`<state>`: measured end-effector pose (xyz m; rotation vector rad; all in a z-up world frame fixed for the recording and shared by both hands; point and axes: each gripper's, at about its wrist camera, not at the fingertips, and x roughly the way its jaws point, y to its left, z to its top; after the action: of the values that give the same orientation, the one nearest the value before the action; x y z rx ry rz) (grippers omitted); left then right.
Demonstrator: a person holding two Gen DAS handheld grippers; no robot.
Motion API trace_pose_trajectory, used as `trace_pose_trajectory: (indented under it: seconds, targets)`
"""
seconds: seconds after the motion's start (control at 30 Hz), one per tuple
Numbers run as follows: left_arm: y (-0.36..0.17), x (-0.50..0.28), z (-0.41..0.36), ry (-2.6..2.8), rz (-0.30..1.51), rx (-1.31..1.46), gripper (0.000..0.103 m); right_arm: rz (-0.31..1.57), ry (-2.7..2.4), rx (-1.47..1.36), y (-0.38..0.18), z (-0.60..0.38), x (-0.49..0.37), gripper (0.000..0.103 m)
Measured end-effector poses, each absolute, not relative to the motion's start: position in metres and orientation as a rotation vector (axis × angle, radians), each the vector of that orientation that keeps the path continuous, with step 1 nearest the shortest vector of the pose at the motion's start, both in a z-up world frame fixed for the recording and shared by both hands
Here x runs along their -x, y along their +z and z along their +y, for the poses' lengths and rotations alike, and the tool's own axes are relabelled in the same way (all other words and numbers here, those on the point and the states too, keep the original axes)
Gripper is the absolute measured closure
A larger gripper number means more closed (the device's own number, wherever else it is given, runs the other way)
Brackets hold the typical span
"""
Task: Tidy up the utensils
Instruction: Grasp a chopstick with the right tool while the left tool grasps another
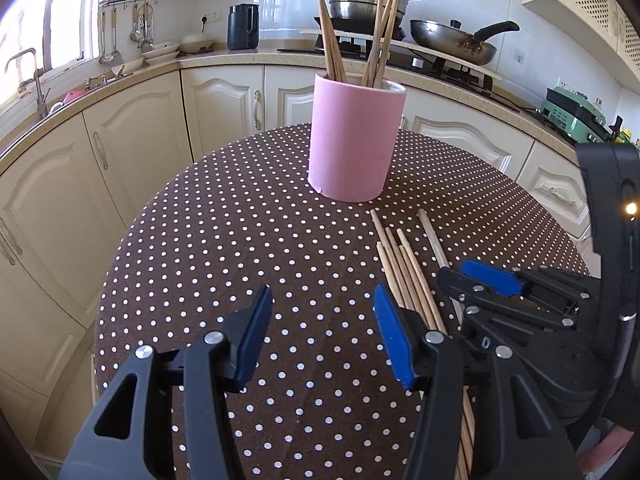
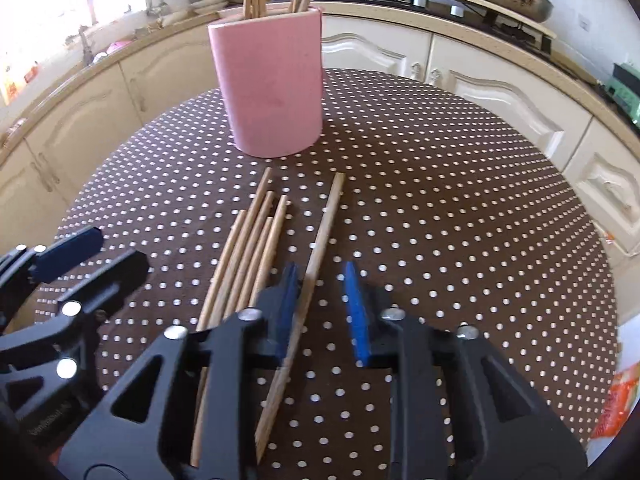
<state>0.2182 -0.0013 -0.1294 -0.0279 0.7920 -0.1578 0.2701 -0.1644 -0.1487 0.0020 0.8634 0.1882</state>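
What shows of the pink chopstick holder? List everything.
The pink holder is a plain, matte cylinder with a pale inner rim, looking ceramic or plastic. It stands upright on the dotted brown tablecloth, toward the far side. Wooden chopsticks lean inside it in two bunches. Loose chopsticks lie just short of its base, not touching it.

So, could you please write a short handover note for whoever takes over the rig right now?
Left gripper: jaws open, empty, over the table.
Right gripper: jaws open around the single chopstick, not gripping it yet.
Things: five loose chopsticks lie beside it, in front of the pink holder.
Done: several standing chopsticks are already in the holder.
Left: grip this one, drop it in, then the other five.
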Motion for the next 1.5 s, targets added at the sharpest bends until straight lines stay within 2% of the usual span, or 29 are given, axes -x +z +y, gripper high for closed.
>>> trace_pose_trajectory:
  seconds: [0.07, 0.2, 0.67, 1.1, 1.13, 1.17, 1.2, 1.23, 1.33, 1.5]
  targets:
    - [-0.129, -0.218, -0.003, -0.176, 0.799, 0.031, 0.05, 0.867, 0.234, -0.059, -0.149, -0.173, -0.27, 0.093]
    - [-0.129, -0.22, -0.009, -0.216, 0.816, 0.044, 0.05, 0.874, 0.277, -0.143, -0.15, -0.19, -0.271, 0.096]
    - [-0.147, -0.233, -0.04, -0.189, 0.909, -0.062, 0.05, 0.874, 0.299, -0.249, -0.149, -0.218, -0.251, 0.097]
    - [-0.151, -0.246, -0.046, -0.141, 0.911, -0.082, 0.05, 0.875, 0.296, -0.258, -0.151, -0.215, -0.256, 0.097]
    - [-0.151, -0.246, -0.045, -0.139, 0.909, -0.077, 0.055, 0.875, 0.297, -0.26, -0.151, -0.215, -0.256, 0.097]
    - [-0.15, -0.246, -0.044, -0.129, 0.904, -0.075, 0.069, 0.875, 0.297, -0.262, -0.151, -0.214, -0.256, 0.097]
    - [-0.15, -0.247, -0.043, -0.127, 0.903, -0.073, 0.076, 0.875, 0.296, -0.265, -0.151, -0.214, -0.256, 0.097]
    - [-0.149, -0.247, -0.041, -0.12, 0.905, -0.068, 0.092, 0.874, 0.295, -0.266, -0.151, -0.214, -0.255, 0.097]
    - [-0.149, -0.241, -0.035, -0.136, 0.903, -0.07, 0.096, 0.873, 0.282, -0.254, -0.15, -0.213, -0.251, 0.097]
    - [-0.151, -0.222, -0.027, -0.171, 0.89, -0.075, 0.097, 0.881, 0.255, -0.2, -0.147, -0.208, -0.236, 0.097]
